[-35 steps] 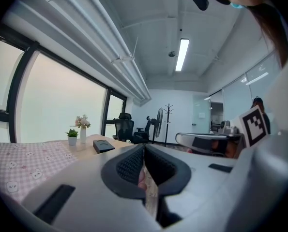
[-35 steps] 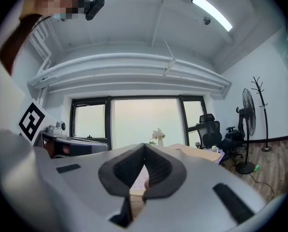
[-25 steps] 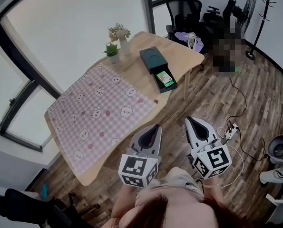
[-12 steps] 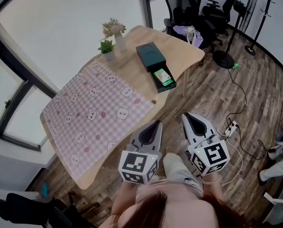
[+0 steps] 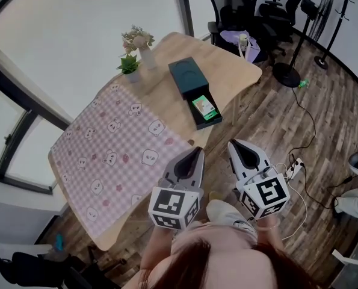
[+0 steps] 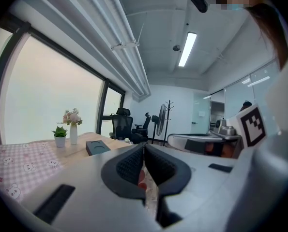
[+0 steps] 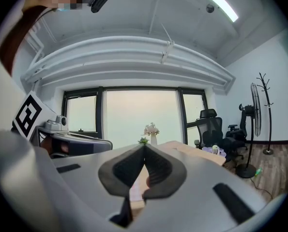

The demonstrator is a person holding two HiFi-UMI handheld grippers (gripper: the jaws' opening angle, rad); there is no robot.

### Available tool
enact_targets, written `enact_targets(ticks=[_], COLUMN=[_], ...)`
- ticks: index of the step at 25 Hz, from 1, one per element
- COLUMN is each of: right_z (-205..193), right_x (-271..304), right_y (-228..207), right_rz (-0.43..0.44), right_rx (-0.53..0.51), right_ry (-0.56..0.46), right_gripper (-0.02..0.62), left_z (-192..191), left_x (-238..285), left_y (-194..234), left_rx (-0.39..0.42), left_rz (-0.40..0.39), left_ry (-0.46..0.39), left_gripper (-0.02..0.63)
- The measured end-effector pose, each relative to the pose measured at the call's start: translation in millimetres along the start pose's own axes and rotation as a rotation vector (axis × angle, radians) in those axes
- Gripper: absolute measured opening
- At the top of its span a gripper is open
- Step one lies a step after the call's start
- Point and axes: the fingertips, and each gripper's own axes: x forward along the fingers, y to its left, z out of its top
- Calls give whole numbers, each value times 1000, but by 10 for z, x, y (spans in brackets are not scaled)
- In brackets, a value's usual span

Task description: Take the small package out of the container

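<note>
The small package [image 5: 204,107] lies in the open end of the dark container [image 5: 186,76] on the worktop [image 5: 227,64], upper centre of the head view, well apart from both claws. The left claw [image 5: 197,152] and right claw [image 5: 231,143], lower centre, are pinched together and empty. Whichever one goes in should open wide before it arrives and come down square over the package.

**Table ahead of both sets of fingers**

The fingers of the left gripper [image 5: 197,153] and right gripper [image 5: 232,144] sat side by side, near the table's [image 5: 227,71] near edge. Ahead of them on the table lay the container [image 5: 185,76], its open end nearest the fingers with the small package [image 5: 204,106] inside. A cloth [image 5: 118,149] lay ahead-left. A potted plant [image 5: 129,65] and vase [image 5: 144,50] stood beyond the container, to its left. Office chairs [image 5: 239,11] stood behind the table.
</note>
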Motion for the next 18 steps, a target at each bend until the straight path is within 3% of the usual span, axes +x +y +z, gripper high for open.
enact_targets(ticks=[18], right_z=[-106], right_x=[882], right_y=[-655], right_rz=[123], right_rx=[-19], right_ry=[74], right_gripper=[5], left_z=[134], left_x=[888], left_y=[365], left_rx=[-18], left_rz=[95], left_ry=[21], left_gripper=[15])
